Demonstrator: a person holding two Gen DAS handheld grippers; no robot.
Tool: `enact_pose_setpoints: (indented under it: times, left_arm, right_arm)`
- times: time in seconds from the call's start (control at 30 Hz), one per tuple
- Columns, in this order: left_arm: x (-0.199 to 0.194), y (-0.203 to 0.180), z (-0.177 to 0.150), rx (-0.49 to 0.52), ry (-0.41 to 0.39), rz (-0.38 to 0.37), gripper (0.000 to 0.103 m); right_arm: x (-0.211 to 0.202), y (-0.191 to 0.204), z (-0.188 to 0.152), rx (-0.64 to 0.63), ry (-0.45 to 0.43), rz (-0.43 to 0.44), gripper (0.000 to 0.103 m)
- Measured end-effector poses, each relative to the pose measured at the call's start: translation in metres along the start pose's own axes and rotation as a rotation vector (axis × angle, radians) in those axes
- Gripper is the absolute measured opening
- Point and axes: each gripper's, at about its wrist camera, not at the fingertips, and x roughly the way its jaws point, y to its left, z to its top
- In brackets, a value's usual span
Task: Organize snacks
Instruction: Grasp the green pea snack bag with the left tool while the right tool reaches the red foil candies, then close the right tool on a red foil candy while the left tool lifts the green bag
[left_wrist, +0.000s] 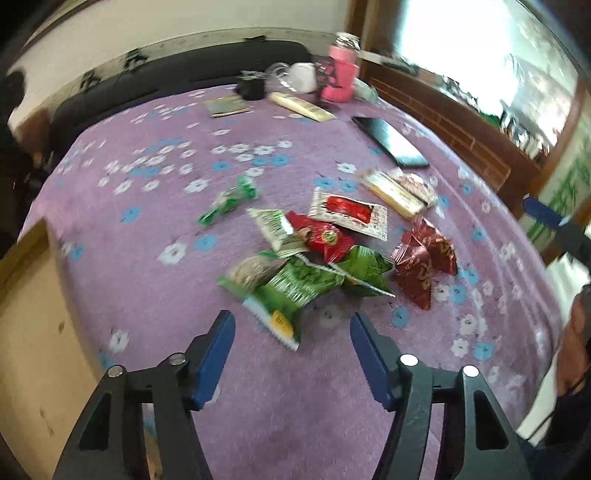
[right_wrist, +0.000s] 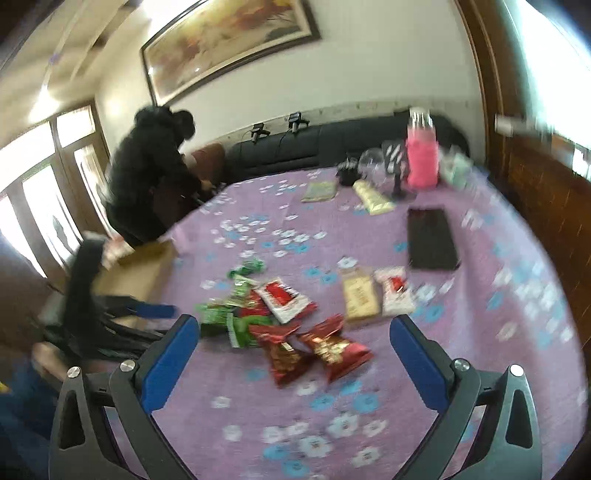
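Purple floral tablecloth (right_wrist: 332, 424); dark sofa (right_wrist: 314, 151) behind; painting (right_wrist: 229, 40) above.

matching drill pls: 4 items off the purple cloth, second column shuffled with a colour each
Things:
1. bottle sleeve
2. phone
3. twist-wrapped candy
4. foil packs nearest the right gripper

Colours:
A. green
B. dark red
C. pink
D. black

Pairs: 1-C, 2-D, 3-A, 4-B
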Motion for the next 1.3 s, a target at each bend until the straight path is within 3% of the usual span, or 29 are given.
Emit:
enact_pose_setpoints:
  times: [0.17,0.27,0.37,0.6,0.67,0.73,0.87,0.93,1.07,1.3]
  left_arm:
    - [0.025,0.001,0.011,0.024,0.069,0.039,0.061]
    - [0.036,0.005,0.017,0.017,0.066,0.027,0.060]
    - [0.045,0.006,0.019,0.010,0.057,0.045,0.052]
    - [0.039,0.007,0.011,-0.041,0.043,0.091,0.050]
    - [0.037,0.009,0.008,-0.067,0.040,0.091,0.050]
    - [0.034,0.010,0.005,-0.087,0.043,0.093,0.050]
    - [0.030,0.010,-0.001,-0.095,0.050,0.087,0.050]
    - [0.030,0.008,-0.003,-0.090,0.054,0.089,0.050]
    - [0.028,0.006,-0.006,-0.081,0.053,0.091,0.050]
    - [0.031,0.005,-0.004,-0.067,0.053,0.104,0.050]
  right_arm:
    - [0.000,-0.012,-0.004,0.011,0.016,0.007,0.102]
    - [-0.002,-0.015,-0.006,0.011,0.016,-0.009,0.102]
    - [-0.003,-0.020,-0.009,0.043,0.011,-0.010,0.102]
    - [-0.010,-0.053,-0.009,0.354,-0.109,0.149,0.099]
    - [-0.007,-0.062,-0.008,0.445,-0.108,0.218,0.096]
    - [-0.003,-0.064,-0.004,0.464,-0.083,0.211,0.095]
    - [0.028,-0.034,0.015,0.129,0.147,0.026,0.095]
    - [0.044,-0.026,0.013,0.014,0.215,-0.068,0.095]
    - [0.070,-0.014,0.000,-0.168,0.322,-0.114,0.092]
    - [0.105,-0.001,-0.017,-0.299,0.398,-0.160,0.065]
